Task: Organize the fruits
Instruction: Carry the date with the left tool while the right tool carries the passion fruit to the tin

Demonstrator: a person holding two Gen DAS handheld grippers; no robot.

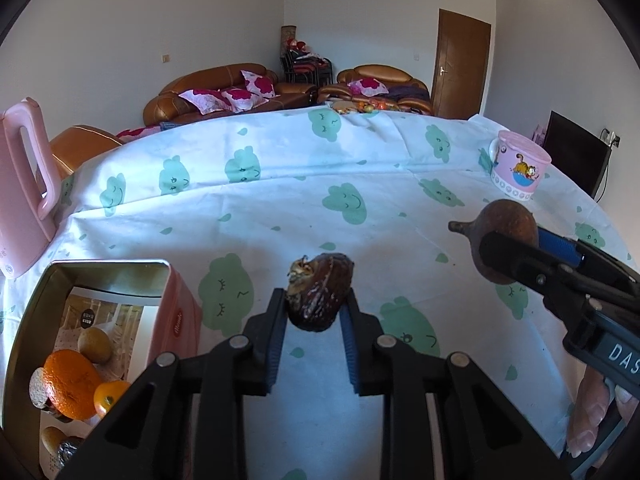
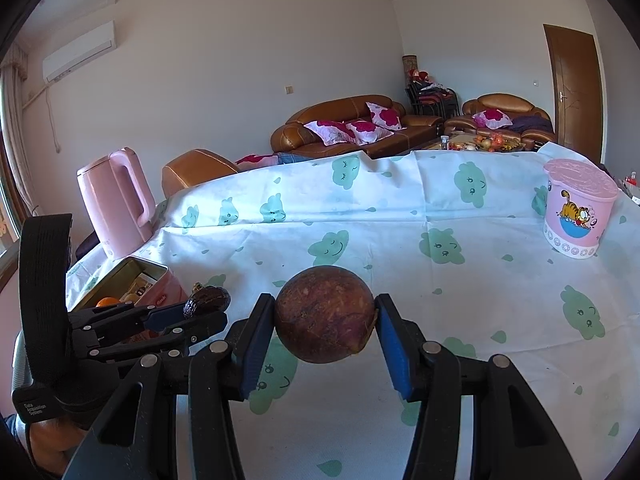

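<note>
My left gripper (image 1: pixel 314 300) is shut on a small dark wrinkled fruit (image 1: pixel 320 294) with a dry tan stem end, held over the tablecloth. The right wrist view shows that same left gripper (image 2: pixel 204 310) at the left with the wrinkled fruit (image 2: pixel 208 299) in its tips. My right gripper (image 2: pixel 326 320) is shut on a round brown fruit (image 2: pixel 324 314); the left wrist view has this round fruit (image 1: pixel 506 236) at the right, stem pointing left. A pink tin box (image 1: pixel 176 320) at the lower left holds an orange (image 1: pixel 72 384), a smaller orange (image 1: pixel 110 398) and a kiwi (image 1: pixel 95 345).
A pink kettle (image 2: pixel 116 204) stands at the table's left edge behind the tin box (image 2: pixel 160 294). A pink lidded cartoon cup (image 2: pixel 576 212) stands at the far right. The table wears a white cloth with green clouds (image 1: pixel 280 220). Sofas and a door lie beyond.
</note>
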